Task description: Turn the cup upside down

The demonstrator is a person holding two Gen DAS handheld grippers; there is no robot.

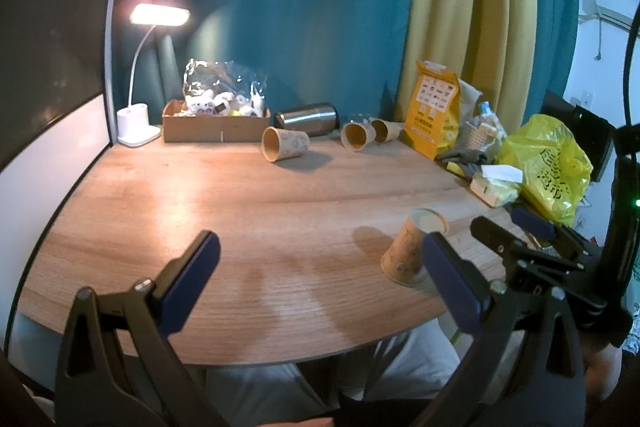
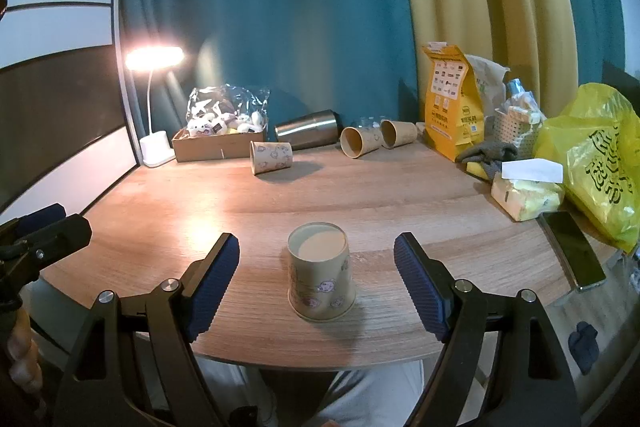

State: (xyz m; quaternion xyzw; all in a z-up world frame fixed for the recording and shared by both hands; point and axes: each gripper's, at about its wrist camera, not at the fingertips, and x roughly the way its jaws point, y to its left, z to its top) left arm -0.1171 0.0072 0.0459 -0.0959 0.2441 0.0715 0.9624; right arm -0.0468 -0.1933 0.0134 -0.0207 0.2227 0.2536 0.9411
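Note:
A printed paper cup (image 2: 321, 273) stands upside down, base up, near the front edge of the wooden table (image 2: 360, 187). My right gripper (image 2: 318, 279) is open, its blue pads on either side of the cup without touching it. In the left wrist view the same cup (image 1: 412, 249) stands at the right, just left of the right gripper (image 1: 496, 227). My left gripper (image 1: 324, 279) is open and empty over the table's front edge. Three more paper cups lie on their sides at the back: one (image 2: 271, 157) in the middle, two (image 2: 360, 141) (image 2: 398, 133) further right.
A lit desk lamp (image 2: 154, 147), a cardboard box (image 2: 218, 147) of small toys and a steel tumbler (image 2: 307, 135) on its side stand at the back. An orange bag (image 2: 450, 107), a tissue pack (image 2: 528, 197), a yellow plastic bag (image 2: 600, 163) and a phone (image 2: 574, 251) crowd the right.

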